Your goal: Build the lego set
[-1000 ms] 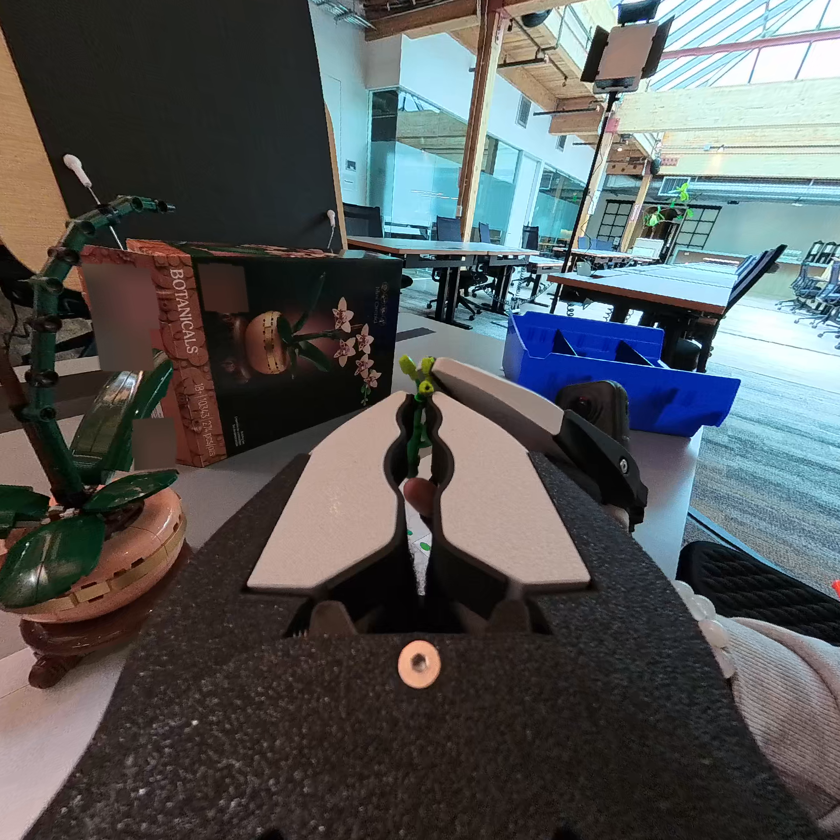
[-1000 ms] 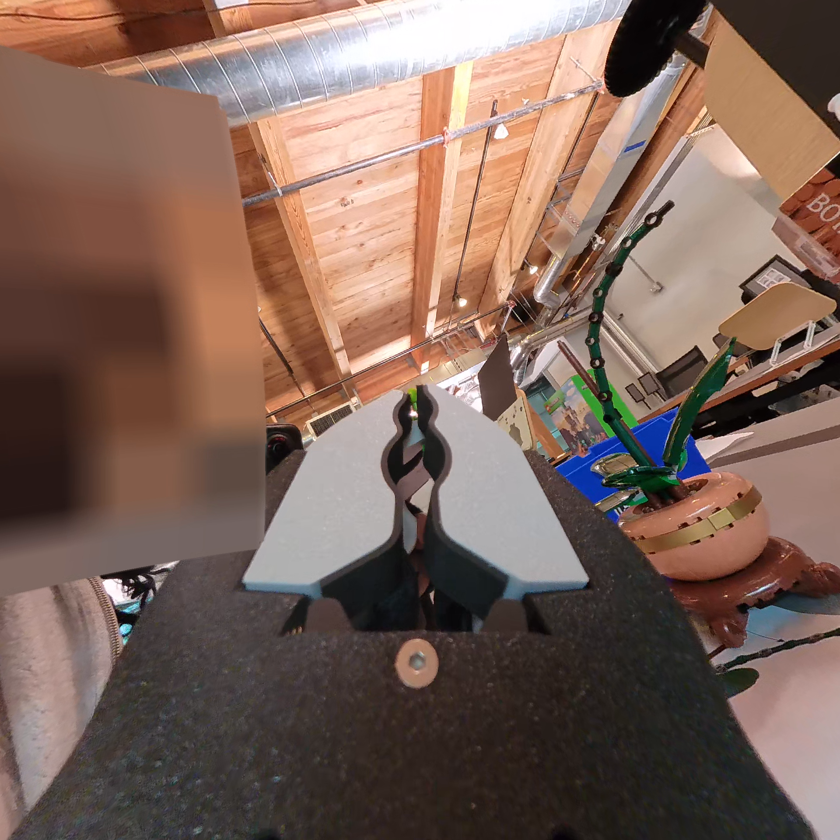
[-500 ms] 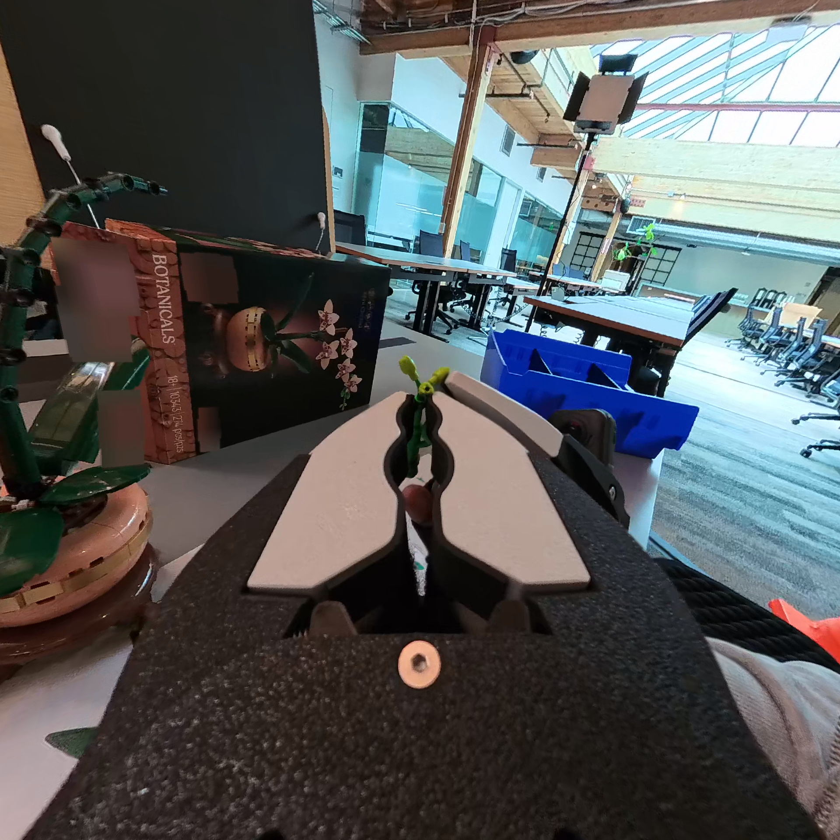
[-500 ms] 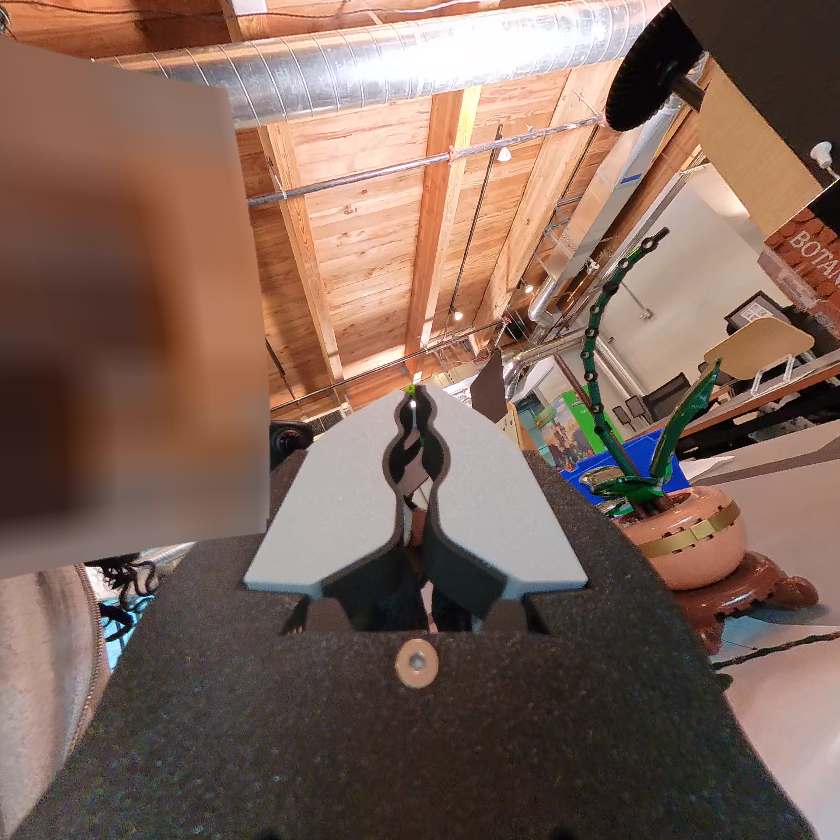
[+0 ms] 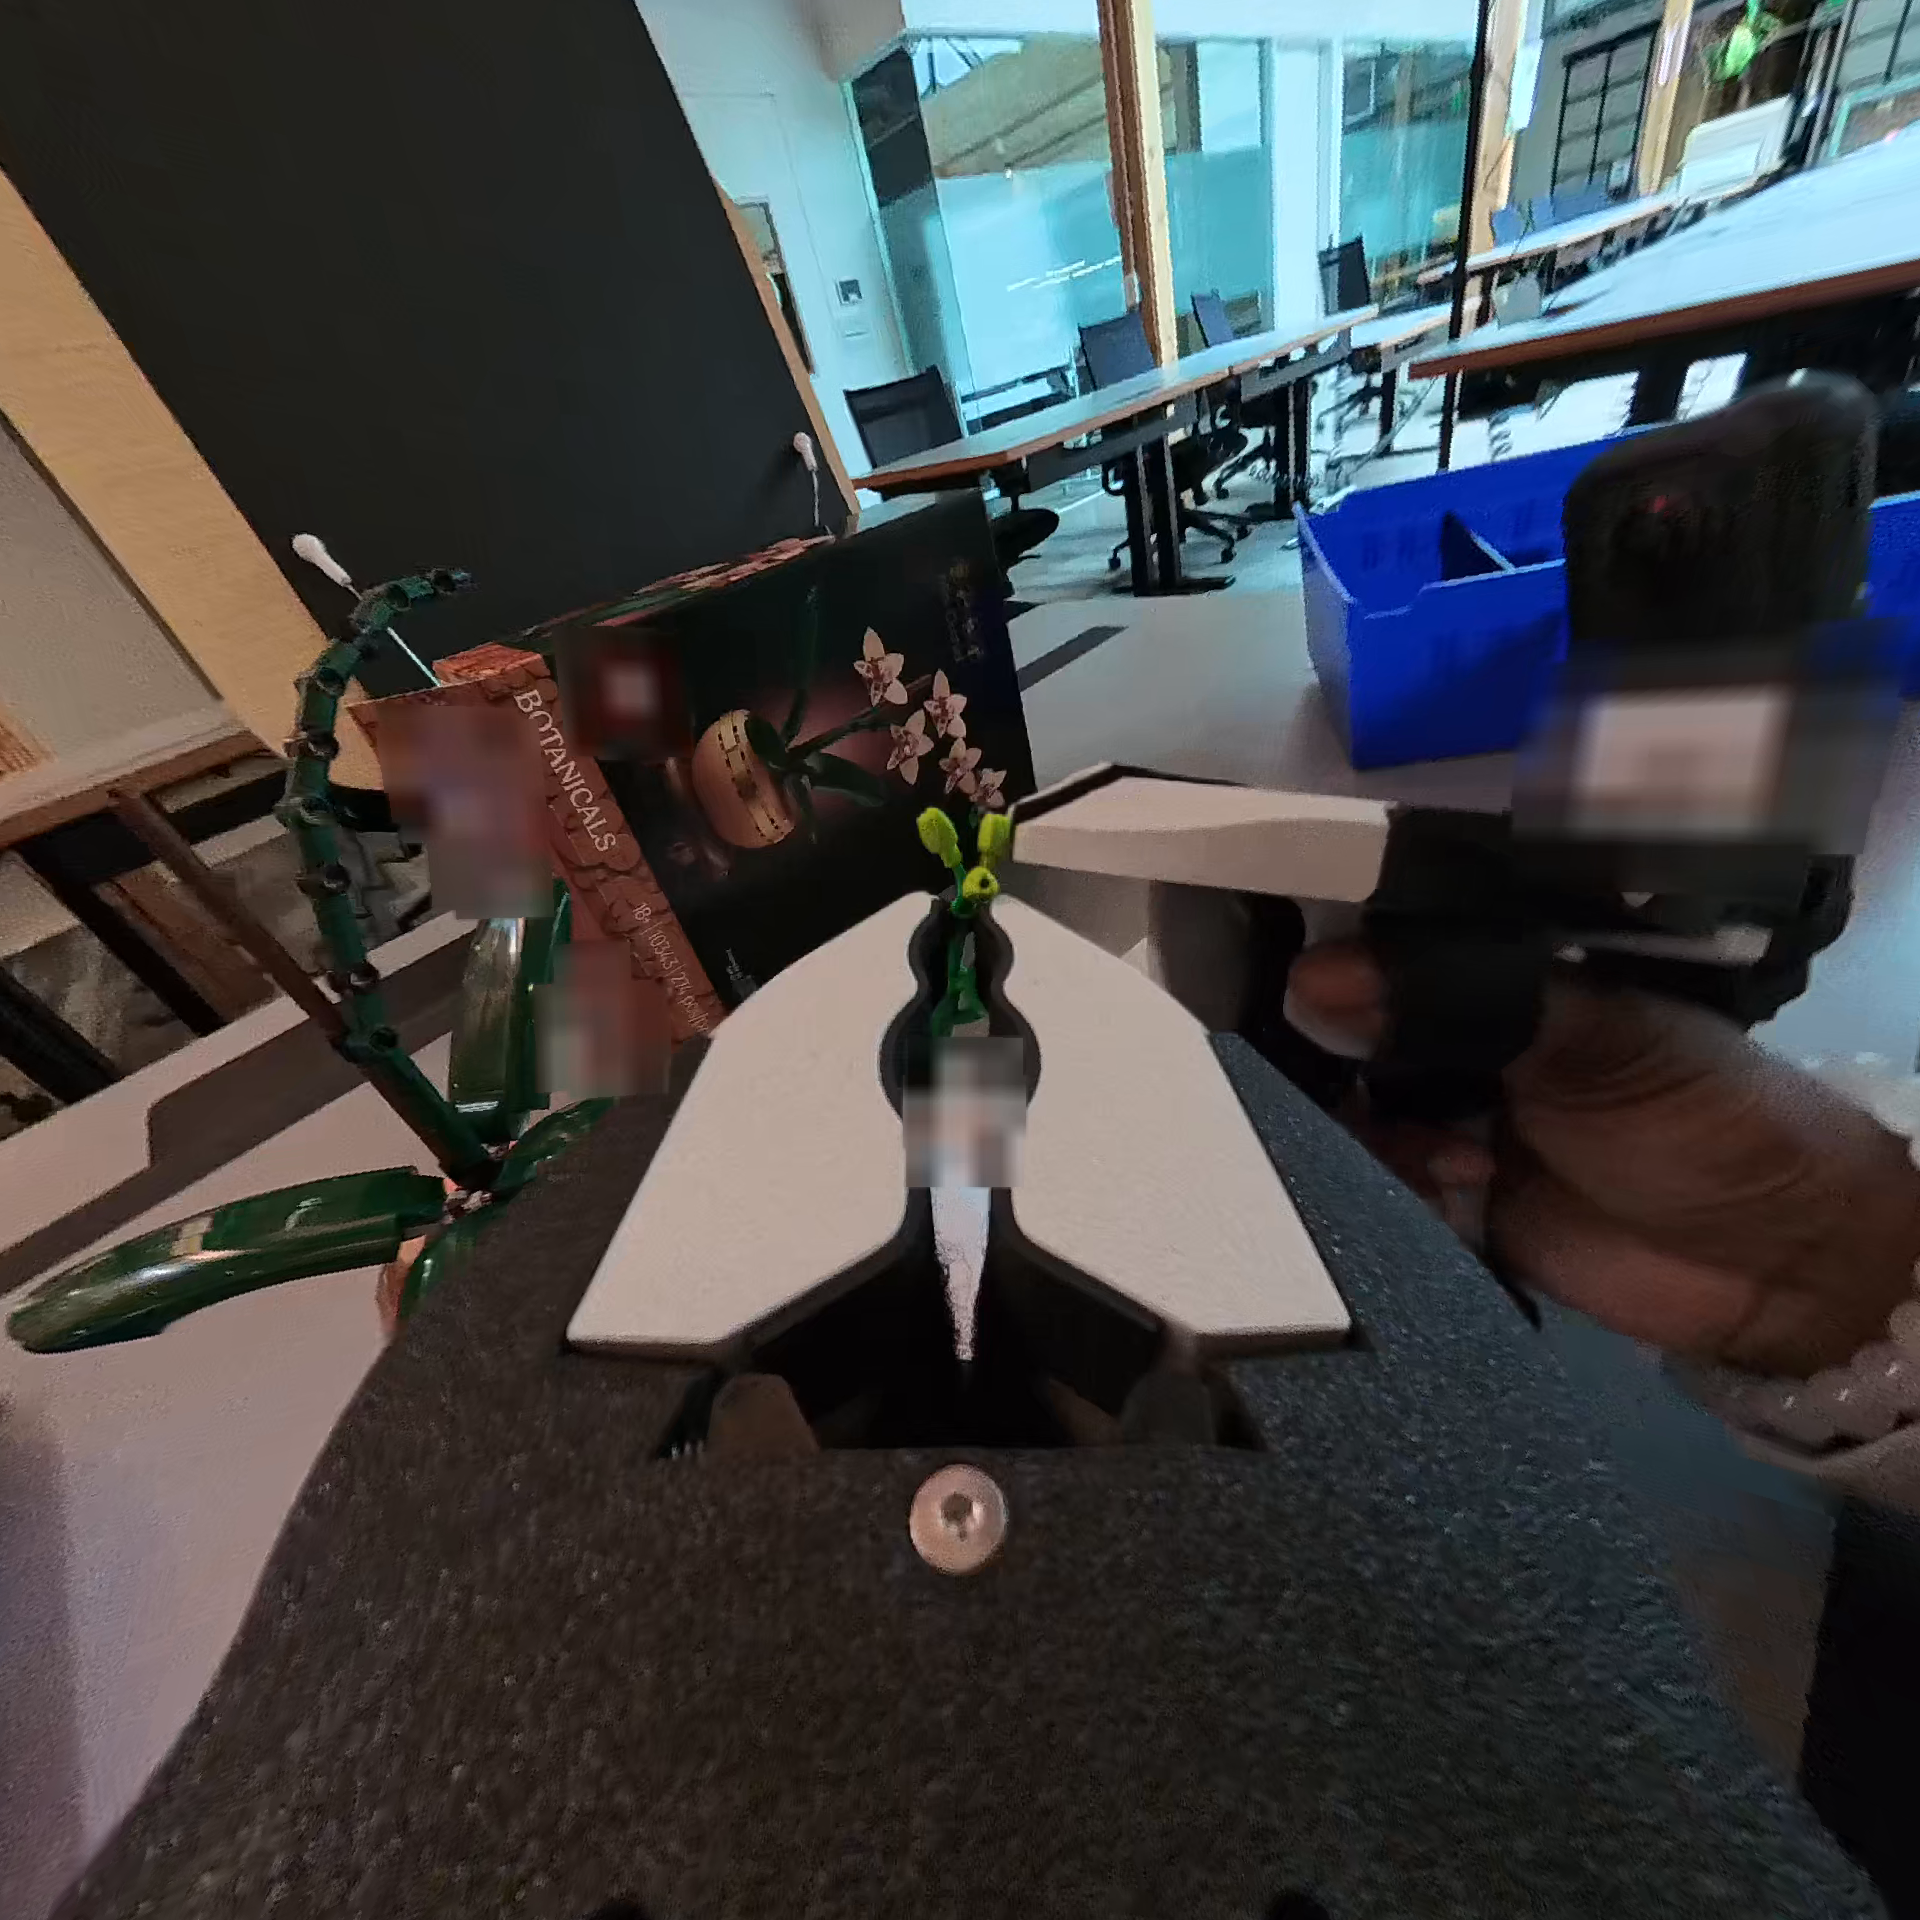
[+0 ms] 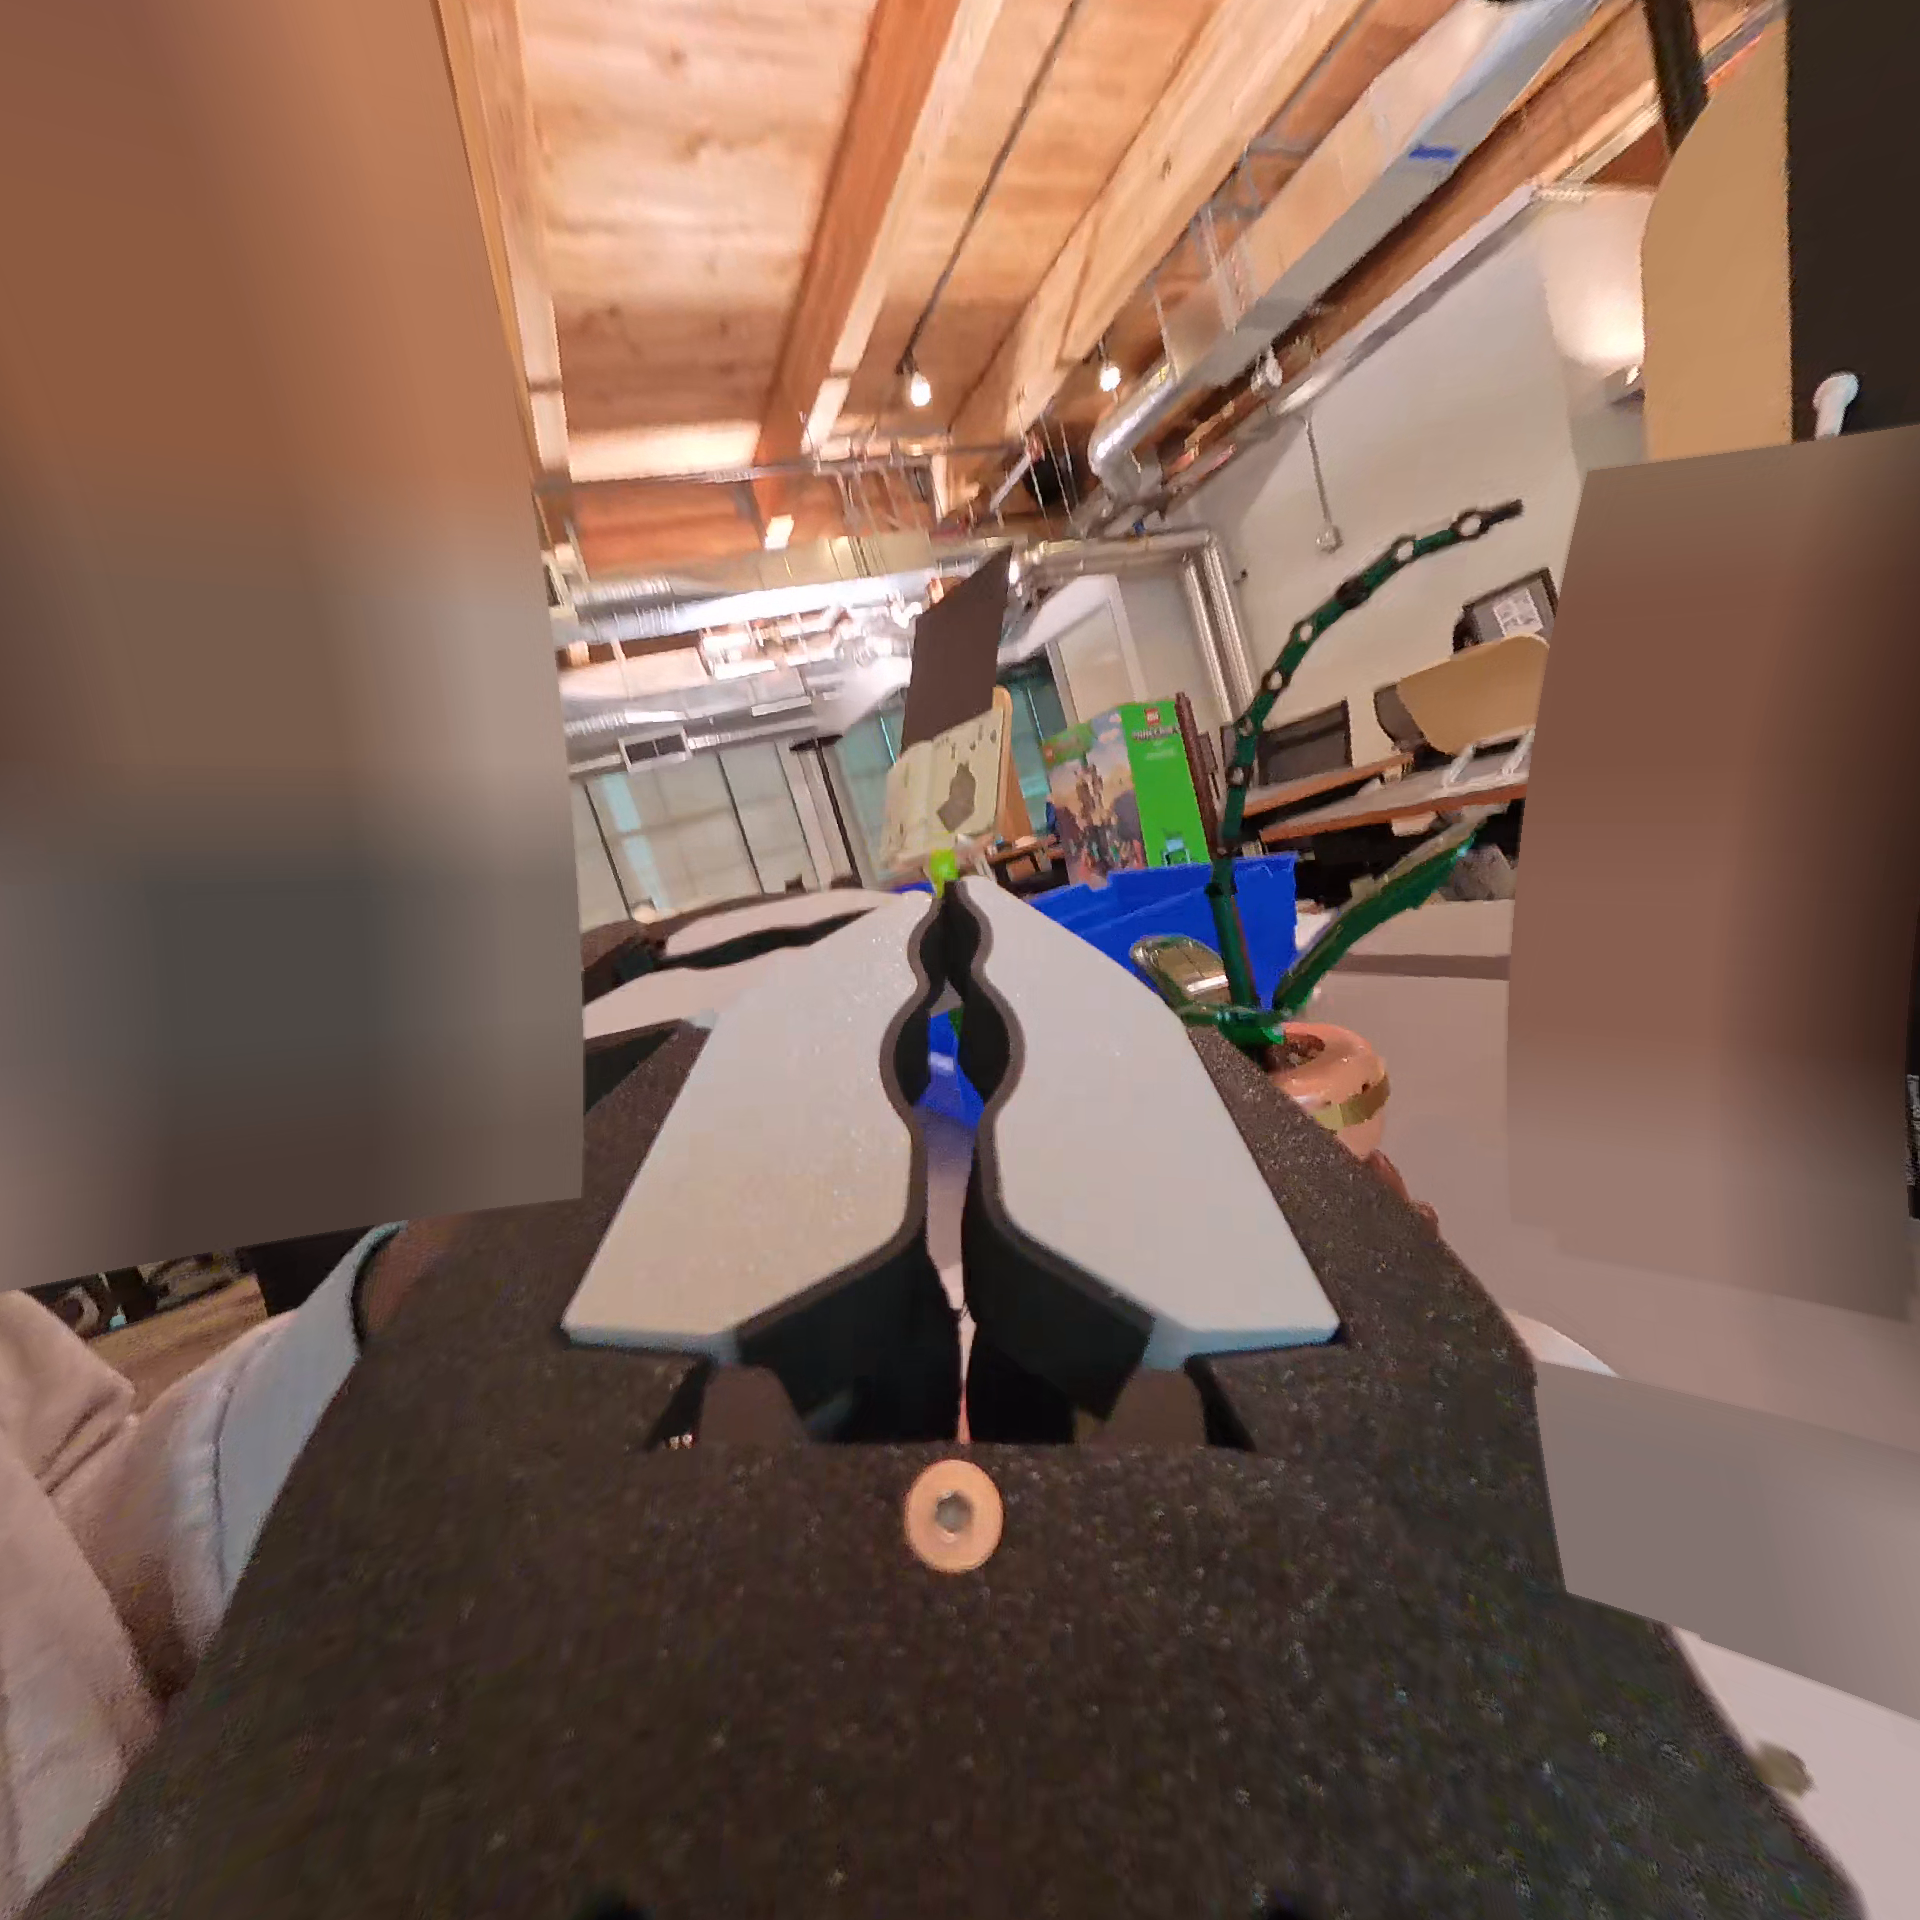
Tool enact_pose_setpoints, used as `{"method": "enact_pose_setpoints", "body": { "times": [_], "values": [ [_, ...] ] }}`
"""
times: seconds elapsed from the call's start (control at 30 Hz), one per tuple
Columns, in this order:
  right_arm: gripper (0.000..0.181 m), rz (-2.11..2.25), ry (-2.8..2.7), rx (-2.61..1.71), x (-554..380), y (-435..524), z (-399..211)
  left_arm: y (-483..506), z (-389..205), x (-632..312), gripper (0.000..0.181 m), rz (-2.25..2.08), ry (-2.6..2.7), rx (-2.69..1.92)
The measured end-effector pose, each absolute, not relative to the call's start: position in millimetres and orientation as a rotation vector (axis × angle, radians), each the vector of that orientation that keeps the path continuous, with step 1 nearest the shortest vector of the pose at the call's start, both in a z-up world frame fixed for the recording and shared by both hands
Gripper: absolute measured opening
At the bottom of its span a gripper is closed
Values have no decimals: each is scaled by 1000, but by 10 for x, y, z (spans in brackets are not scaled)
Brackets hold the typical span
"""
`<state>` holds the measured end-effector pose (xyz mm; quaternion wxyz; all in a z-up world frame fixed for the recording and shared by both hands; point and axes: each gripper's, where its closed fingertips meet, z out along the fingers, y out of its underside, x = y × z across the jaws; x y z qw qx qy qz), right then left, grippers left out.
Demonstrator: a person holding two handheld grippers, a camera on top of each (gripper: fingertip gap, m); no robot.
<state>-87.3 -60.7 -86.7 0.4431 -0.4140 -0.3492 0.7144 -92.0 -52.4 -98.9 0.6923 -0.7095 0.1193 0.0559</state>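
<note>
My left gripper [image 5: 961, 914] is shut on a small dark green sprig [image 5: 954, 961] that ends in lime-green buds [image 5: 938, 831]. My right gripper [image 6: 951, 896] is shut, with a lime bud [image 6: 943, 864] pinched at its very tip. In the left wrist view it comes in from the right [image 5: 1023, 821] and meets the sprig's top. The part-built orchid stands to the left, with its green jointed stem [image 5: 330, 831], leaves [image 5: 208, 1252] and tan pot [image 6: 1340, 1070]. The left gripper's fingers [image 6: 769, 920] show behind the right one.
The set's dark box [image 5: 790, 748] stands behind the sprig. A blue bin [image 5: 1434, 634] sits at the back right on the grey table [image 5: 1164, 675]. A green toy box [image 6: 1132, 790] stands farther off. A person's hand [image 5: 1683, 1174] holds the right gripper. Both grippers' tips are close together, under 4 cm apart.
Both grippers have swung with the sprig still held between them. The right gripper has tipped down from facing the ceiling to near level. The left gripper has moved closer over the orchid.
</note>
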Motion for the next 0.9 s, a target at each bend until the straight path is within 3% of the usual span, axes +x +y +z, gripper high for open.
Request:
{"method": "enact_pose_setpoints", "body": {
  "times": [0.4,0.5,0.6,0.9],
  "values": [
    [0,1701,-968,-1124,-918,-469,-1104,-501,-1139,-1056,4,160,257,-1649],
    [26,1493,-1250,-1285,-848,-206,-1478,-527,-1330,-1295,4,214,223,-1714],
    [32,1289,-1666,-1402,-574,-208,-1937,-628,-1428,-1515,3,232,181,-1743],
    [7,768,-2185,-1620,-333,-154,-2477,-696,-1440,-1597,4,188,167,-1747]
  ]
}}
